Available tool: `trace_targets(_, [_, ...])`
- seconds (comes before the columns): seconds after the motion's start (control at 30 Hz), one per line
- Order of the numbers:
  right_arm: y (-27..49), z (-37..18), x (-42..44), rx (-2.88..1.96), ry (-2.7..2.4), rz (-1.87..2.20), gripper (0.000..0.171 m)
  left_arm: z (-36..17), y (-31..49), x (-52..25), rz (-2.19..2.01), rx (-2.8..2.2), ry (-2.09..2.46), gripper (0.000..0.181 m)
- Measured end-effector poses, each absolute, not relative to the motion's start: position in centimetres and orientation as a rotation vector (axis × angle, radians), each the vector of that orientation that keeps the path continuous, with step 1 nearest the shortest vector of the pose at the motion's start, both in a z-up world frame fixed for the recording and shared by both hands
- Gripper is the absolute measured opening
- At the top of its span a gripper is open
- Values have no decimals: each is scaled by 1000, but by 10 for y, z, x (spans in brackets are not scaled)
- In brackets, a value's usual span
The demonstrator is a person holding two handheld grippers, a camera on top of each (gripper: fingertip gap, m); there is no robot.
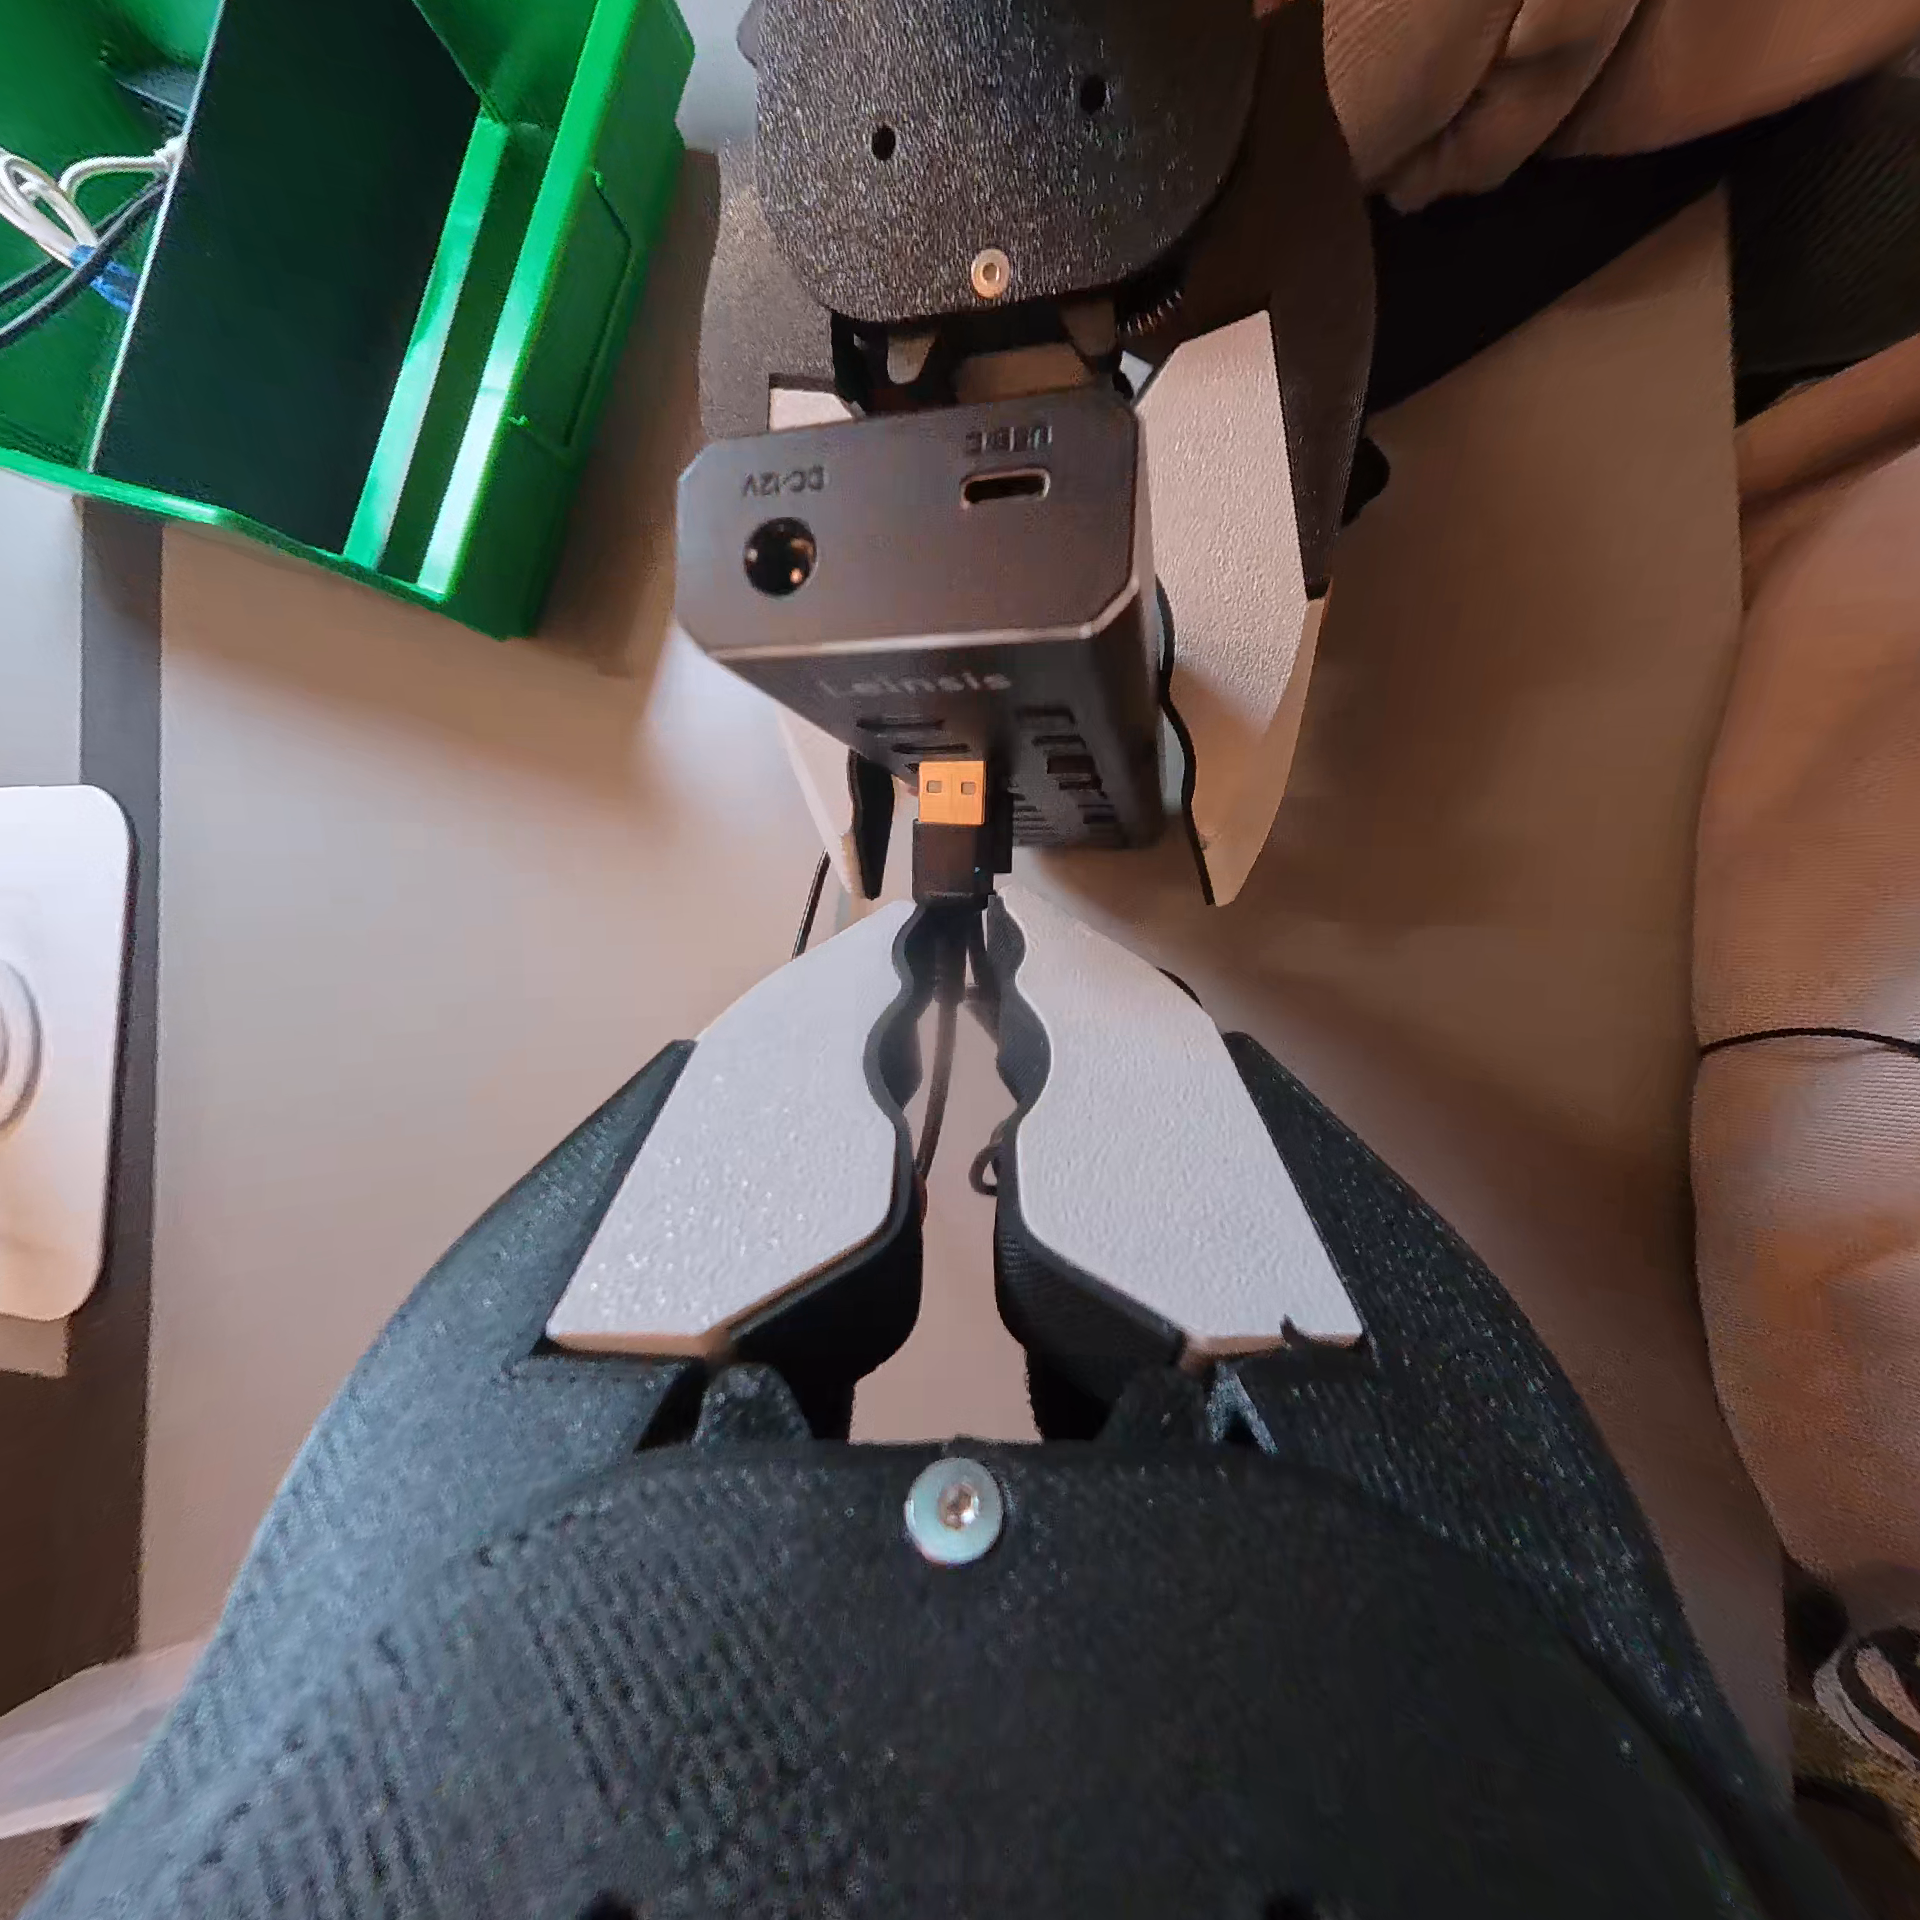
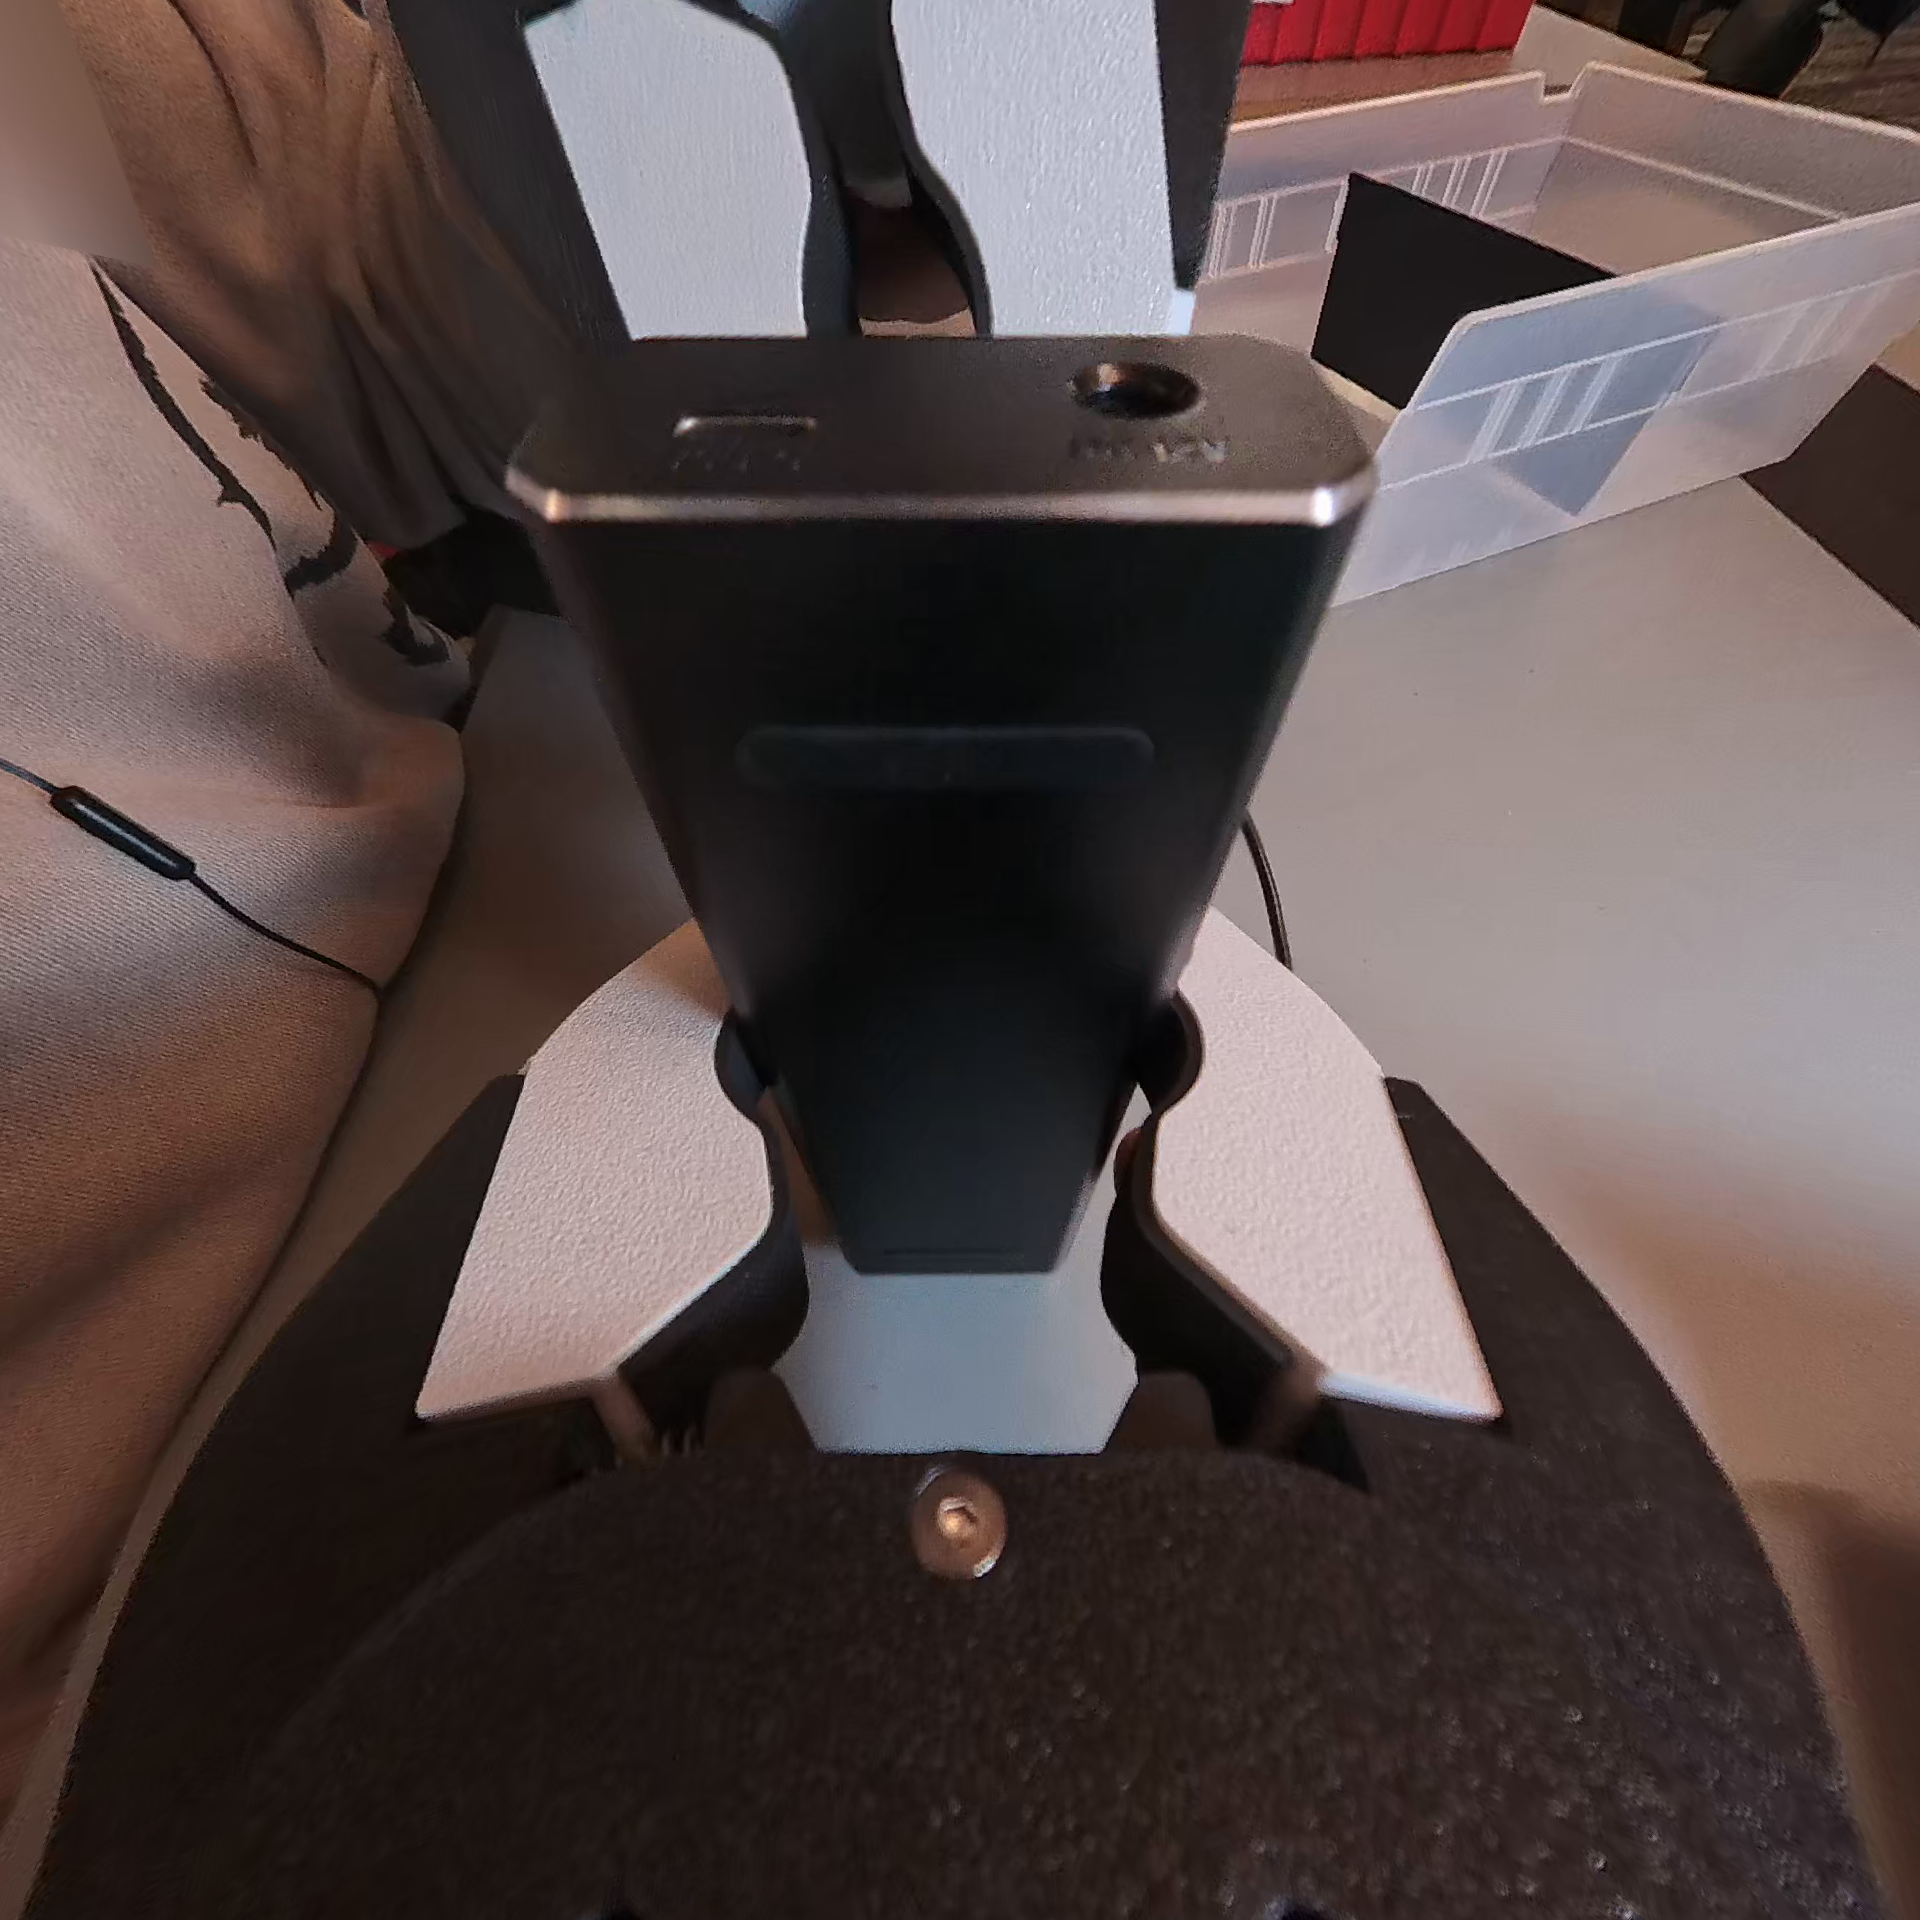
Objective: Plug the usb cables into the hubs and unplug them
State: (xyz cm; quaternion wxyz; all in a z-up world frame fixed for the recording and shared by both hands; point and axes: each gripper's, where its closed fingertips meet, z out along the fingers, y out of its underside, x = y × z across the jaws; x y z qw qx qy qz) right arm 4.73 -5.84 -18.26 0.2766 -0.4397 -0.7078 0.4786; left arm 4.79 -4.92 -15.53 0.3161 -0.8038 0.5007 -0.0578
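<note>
My left gripper (image 1: pixel 954 914) is shut on a black usb cable just behind its plug (image 1: pixel 951 821). The plug's metal shell is bare and its tip sits at the port face of a black hub (image 1: pixel 914 582); most of the shell is outside the slot. My right gripper (image 2: pixel 956 1049) is shut on the hub (image 2: pixel 935 675) and holds it above the table, end face with round socket toward the left gripper. In the left wrist view the right gripper's fingers (image 1: pixel 1278 623) flank the hub. In the right wrist view the left gripper's fingers (image 2: pixel 675 166) rise behind the hub, which hides the plug.
A green box (image 1: pixel 312 291) with loose cables stands at the upper left of the beige table (image 1: pixel 468 935). A white flat object (image 1: pixel 52 1039) lies at the left edge. A clear plastic bin (image 2: pixel 1558 364) stands behind the hub. A person's beige clothing (image 2: pixel 208 727) is close by. The grippers are tip to tip, or close to it.
</note>
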Motion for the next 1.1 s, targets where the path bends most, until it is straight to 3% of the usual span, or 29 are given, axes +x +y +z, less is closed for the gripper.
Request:
trace_targets(0.03, [-59, -184, 48, -1185, -1911, 1278, 71, -154, -49, 49, -182, -2108, 1314, 10])
trace_targets(0.23, [-74, -186, 43, -1170, -1962, 1307, 70, -140, -65, 75, -471, -2006, 1343, 2])
trace_targets(0.3, [-74, -187, 40, -1151, -1980, 1259, 70, -152, -65, 67, -291, -2017, 1438, 1])
trace_targets(0.53, [-70, -170, 44, -1132, -1896, 1339, 71, -139, -61, 46, -252, -1952, 1404, 8])
trace_targets(0.67, [-68, -174, 46, -1137, -1907, 1315, 71, -149, -59, 36, -252, -1978, 1417, 25])
trace_targets(0.8, [-65, -171, 51, -1137, -1896, 1343, 71, -149, -54, 14, -330, -1974, 1380, 25])
trace_targets(0.97, [-53, -156, 64, -1112, -1865, 1403, 71, -172, -67, 5, -463, -1921, 1475, 27])
trace_targets(1.1, [-40, -140, 78, -1096, -1792, 1497, 71, -222, -82, 3, -427, -1941, 1681, 41])
